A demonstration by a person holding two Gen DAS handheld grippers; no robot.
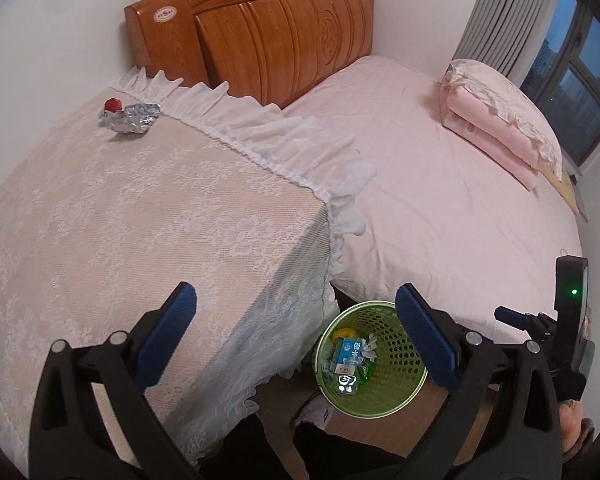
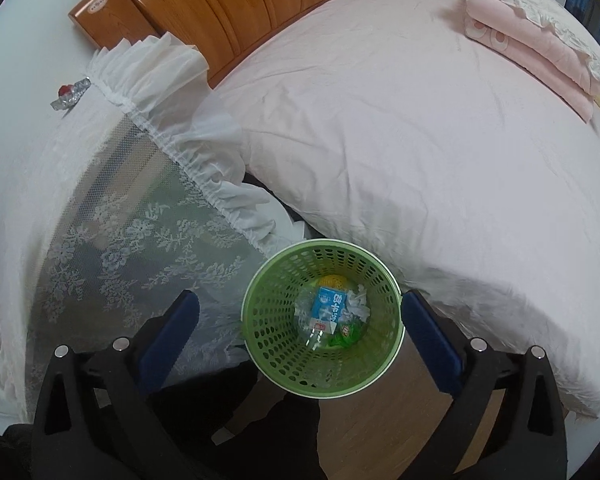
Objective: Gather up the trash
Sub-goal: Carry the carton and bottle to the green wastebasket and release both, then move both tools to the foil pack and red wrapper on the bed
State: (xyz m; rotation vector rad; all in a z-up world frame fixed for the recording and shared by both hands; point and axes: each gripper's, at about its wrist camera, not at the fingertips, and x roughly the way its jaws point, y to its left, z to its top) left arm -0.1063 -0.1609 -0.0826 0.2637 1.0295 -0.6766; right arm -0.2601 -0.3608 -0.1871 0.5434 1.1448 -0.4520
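Both tools wide and empty, right tool (image 2: 300, 316) over the basket (image 2: 259, 344); next, left tool (image 1: 295, 312) should reach far ahead for the foil wrapper (image 1: 133, 118), pinching it low.

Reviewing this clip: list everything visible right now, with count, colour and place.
basket: one, green, on floor between bed and table
trash in basket: several, blue carton on top
foil wrapper: one, silver, far table corner
red piece: one, on the foil
lace cloth: one, white, covering table
bed: one, pink sheet, wooden headboard
folded bedding: one stack, pink
left claw: open, empty
right claw: open, above basket
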